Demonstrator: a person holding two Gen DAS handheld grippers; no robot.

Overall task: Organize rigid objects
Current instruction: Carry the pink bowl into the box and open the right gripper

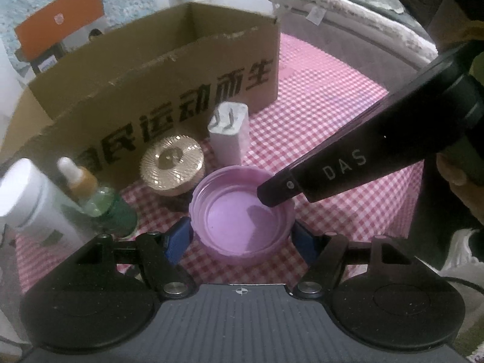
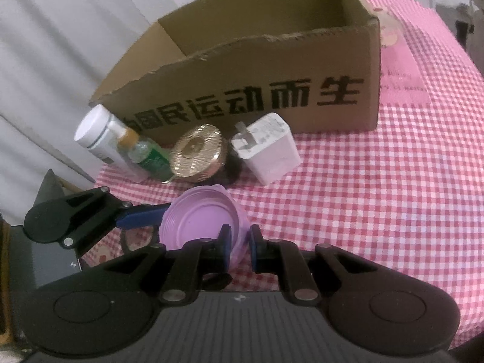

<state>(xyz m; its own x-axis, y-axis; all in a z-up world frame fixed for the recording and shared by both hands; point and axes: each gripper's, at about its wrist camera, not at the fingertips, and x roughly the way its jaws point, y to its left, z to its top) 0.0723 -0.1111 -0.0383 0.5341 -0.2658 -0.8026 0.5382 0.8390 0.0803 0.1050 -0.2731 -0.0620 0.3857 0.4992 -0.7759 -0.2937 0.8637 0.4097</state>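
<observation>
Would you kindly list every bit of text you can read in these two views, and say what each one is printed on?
"民运动而生": black characters on the front wall of the cardboard box; the characters to their left are partly hidden.
"DAS": pale letters on the black body of the right gripper, seen from the left wrist.
Pink paper on the checked tablecloth: printed lines too blurred to read.
Green dropper bottle label: too small to read.

My left wrist camera looks steeply down, close over the pink lid [image 1: 242, 214] at lower centre. My right wrist camera looks likewise from the other side. Both share the cardboard box [image 1: 163, 90] [image 2: 257, 90] across the upper frame.
</observation>
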